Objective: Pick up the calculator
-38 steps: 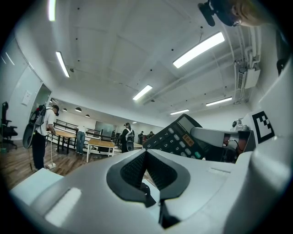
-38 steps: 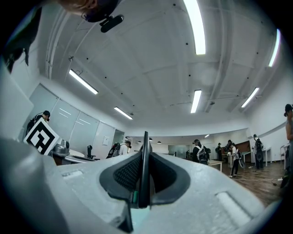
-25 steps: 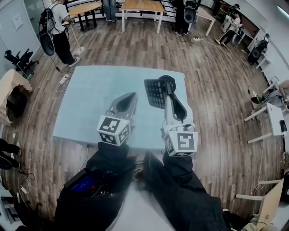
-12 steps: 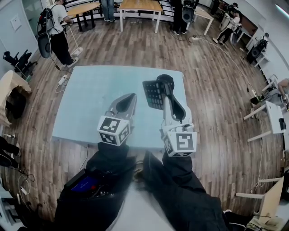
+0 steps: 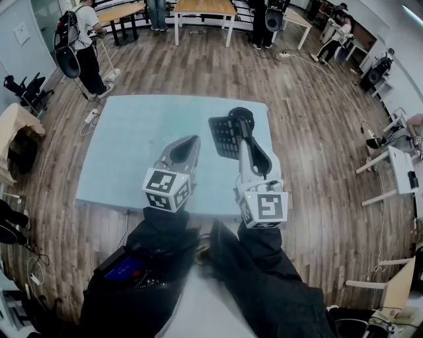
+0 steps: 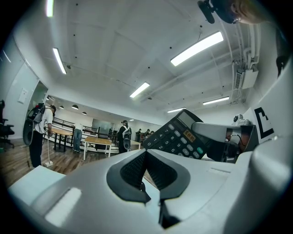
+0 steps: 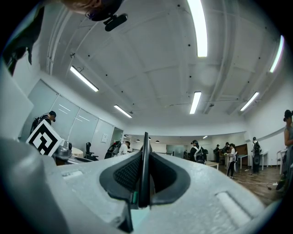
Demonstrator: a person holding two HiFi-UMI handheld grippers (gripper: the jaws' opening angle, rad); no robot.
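Observation:
The black calculator (image 5: 226, 136) is held on edge above the pale blue table (image 5: 125, 152), keys facing left, with my right gripper (image 5: 242, 123) shut on its right side. In the right gripper view the calculator (image 7: 144, 169) shows as a thin dark edge clamped between the two pads. From the left gripper view its keypad and screen (image 6: 178, 137) are visible to the right. My left gripper (image 5: 192, 140) hovers beside it on the left, apart from it, with its jaws together and nothing between them (image 6: 146, 153).
The table's near edge (image 5: 158, 210) lies just under my hands. Wooden floor surrounds it. A person with a backpack (image 5: 79, 46) stands at the far left, wooden tables (image 5: 205, 10) and more people at the back, white desks (image 5: 396, 171) at the right.

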